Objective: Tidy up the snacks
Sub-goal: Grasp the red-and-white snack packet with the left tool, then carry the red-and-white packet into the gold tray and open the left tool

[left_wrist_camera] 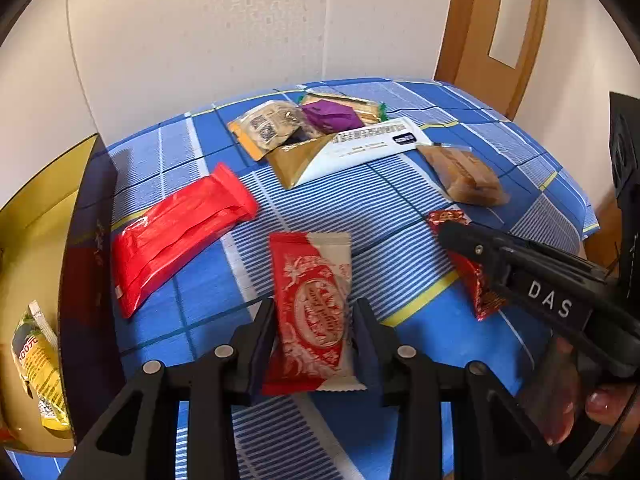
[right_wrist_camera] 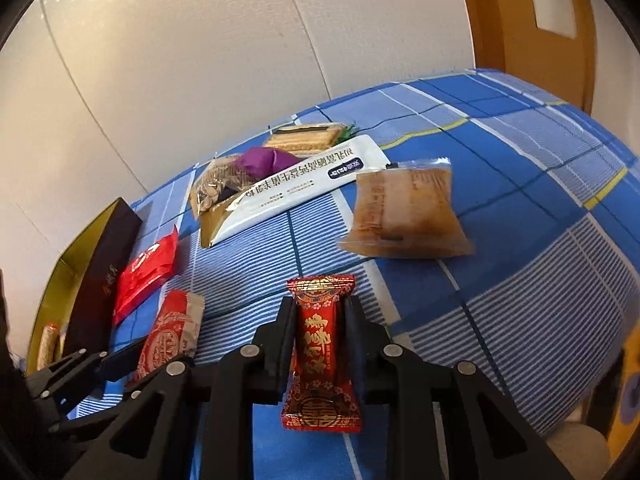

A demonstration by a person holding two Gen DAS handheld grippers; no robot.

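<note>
On blue checked worktop (left_wrist_camera: pixel 400 184), L gripper (left_wrist_camera: pixel 314 320) fingers clamp red-white snack (left_wrist_camera: pixel 310 308); R gripper (right_wrist_camera: pixel 320 322) fingers clamp red candy (right_wrist_camera: pixel 320 344)

Left tool (left_wrist_camera: pixel 314 312) and right tool (right_wrist_camera: pixel 320 320) each clamp a packet, side by side.

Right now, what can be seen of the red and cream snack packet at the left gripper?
The red and cream snack packet is a flat sealed pouch, glossy like plastic film, with white floral print, an oval emblem and crimped ends. It lies lengthwise between the fingers of the left gripper, which flank its sides; firm contact is unclear. Below it is the blue checked cloth.
</note>
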